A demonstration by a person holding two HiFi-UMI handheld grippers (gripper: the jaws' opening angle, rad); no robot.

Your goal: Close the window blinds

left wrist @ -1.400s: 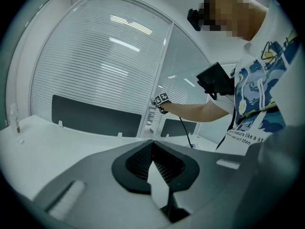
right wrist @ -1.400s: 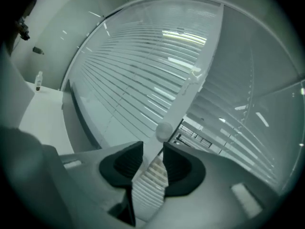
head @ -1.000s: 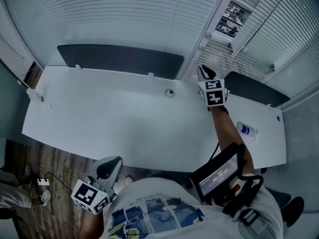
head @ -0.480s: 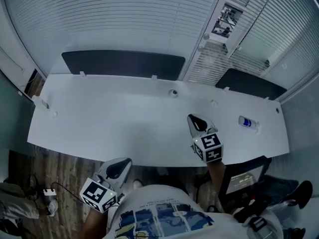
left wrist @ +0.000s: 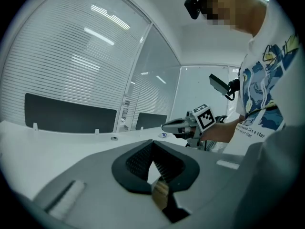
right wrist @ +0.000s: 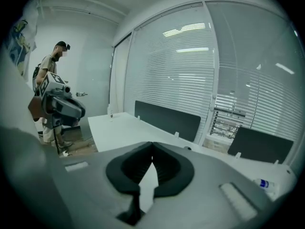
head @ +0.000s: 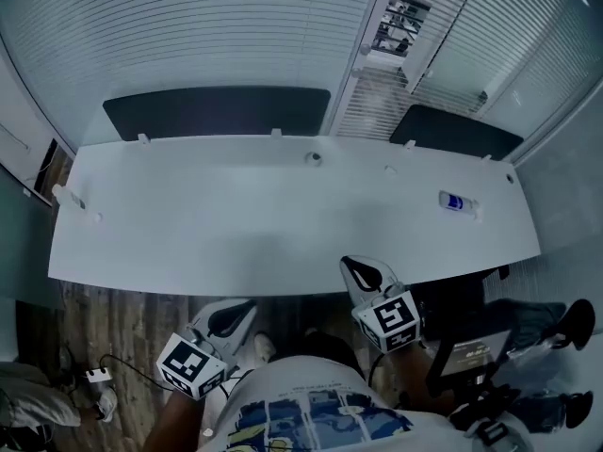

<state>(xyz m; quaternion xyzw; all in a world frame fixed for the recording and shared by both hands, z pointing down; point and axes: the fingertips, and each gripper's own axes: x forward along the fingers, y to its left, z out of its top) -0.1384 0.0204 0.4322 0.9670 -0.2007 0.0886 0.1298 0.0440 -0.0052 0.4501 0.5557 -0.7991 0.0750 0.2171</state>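
Observation:
White slatted window blinds [head: 188, 26] cover the glass wall behind the desk, their slats lying flat. A narrow strip [head: 372, 111] between the two dark screens still shows gaps between its slats. My right gripper [head: 356, 266] is at the desk's front edge, far from the blinds, shut and empty. The right gripper view [right wrist: 152, 147] shows its pads meeting with nothing between them. My left gripper [head: 237, 311] hangs low by my body over the floor, also shut and empty, as its own view [left wrist: 152, 144] shows.
A long white desk [head: 236, 224] stands between me and the blinds. Two dark screens [head: 217, 111] [head: 452, 130] line its far edge, and a small bottle [head: 459, 202] lies at the right. A person [right wrist: 50, 80] stands at the far left of the room.
My right gripper has pulled back from the blinds at the narrow strip, across the desk to its front edge near my body. The left gripper shifted slightly to the right.

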